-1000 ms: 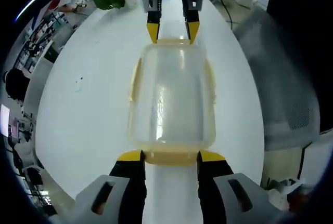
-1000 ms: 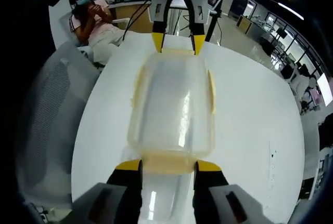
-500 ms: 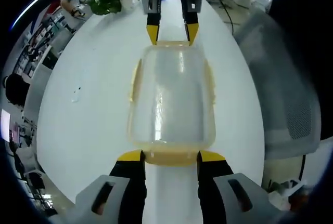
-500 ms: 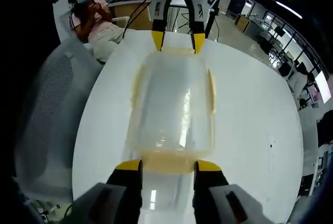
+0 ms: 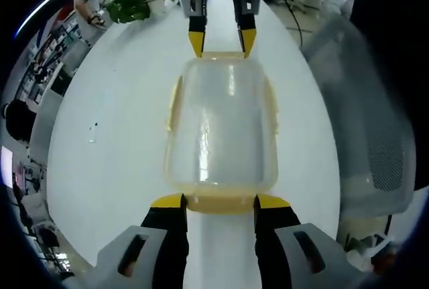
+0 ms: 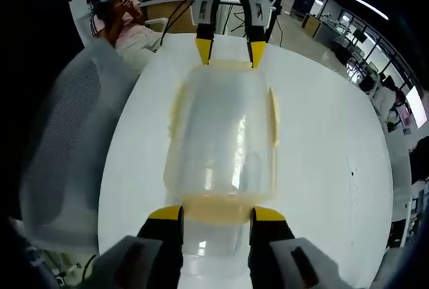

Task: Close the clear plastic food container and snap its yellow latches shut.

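The left gripper [image 5: 218,201], at the bottom of the left gripper view, has two black fingers with yellow tips on grey blocks with dark slots. The right gripper [image 5: 219,42], at the top of that view, has thin black arms, yellow tips and a white body.

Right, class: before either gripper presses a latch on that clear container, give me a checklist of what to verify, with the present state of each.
1. Lid seated on the container: looks ok.
2. Left gripper straddles the near end latch: ok.
3. Right gripper straddles the opposite end latch: ok.
4. Side latches snapped down: cannot tell.
5. Container resting on the white table: cannot tell.
6. Both grippers open enough to clear the latches: ok.
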Tool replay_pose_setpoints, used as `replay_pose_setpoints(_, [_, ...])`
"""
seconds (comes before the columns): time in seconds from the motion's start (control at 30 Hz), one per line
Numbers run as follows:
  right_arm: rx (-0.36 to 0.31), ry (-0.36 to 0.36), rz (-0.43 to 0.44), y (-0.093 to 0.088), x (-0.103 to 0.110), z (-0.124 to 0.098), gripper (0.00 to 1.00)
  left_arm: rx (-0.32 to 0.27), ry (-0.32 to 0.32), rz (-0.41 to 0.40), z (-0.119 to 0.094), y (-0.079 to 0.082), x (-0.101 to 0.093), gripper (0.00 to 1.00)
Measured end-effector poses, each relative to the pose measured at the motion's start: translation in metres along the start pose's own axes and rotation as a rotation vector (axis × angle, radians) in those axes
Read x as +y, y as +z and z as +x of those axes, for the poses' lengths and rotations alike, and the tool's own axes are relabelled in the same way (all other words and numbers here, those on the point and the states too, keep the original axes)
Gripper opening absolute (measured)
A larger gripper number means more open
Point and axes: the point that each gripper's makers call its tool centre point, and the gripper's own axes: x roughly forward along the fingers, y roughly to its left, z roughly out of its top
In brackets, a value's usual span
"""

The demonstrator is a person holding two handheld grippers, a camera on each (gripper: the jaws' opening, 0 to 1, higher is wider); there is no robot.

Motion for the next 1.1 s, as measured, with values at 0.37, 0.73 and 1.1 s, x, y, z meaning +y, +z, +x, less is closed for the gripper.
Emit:
replay_pose_setpoints(0.37, [0.019, -0.007, 0.013, -0.022, 0.004, -0.011, 0.35, 0.005, 0.017, 0.012, 0.012, 0.024, -0.002, 0.35])
replay_pose_setpoints(0.73, [0.055, -0.014, 0.024, -0.047, 0.010, -0.021, 0.35, -0.022, 0.006, 0.022, 0.021, 0.049, -0.004, 0.35])
replay_pose_setpoints(1.1, [0.066, -0.018, 0.046, -0.068, 0.015, -0.028, 0.35, -0.038, -0.008, 0.033, 0.032, 0.068, -0.006, 0.35])
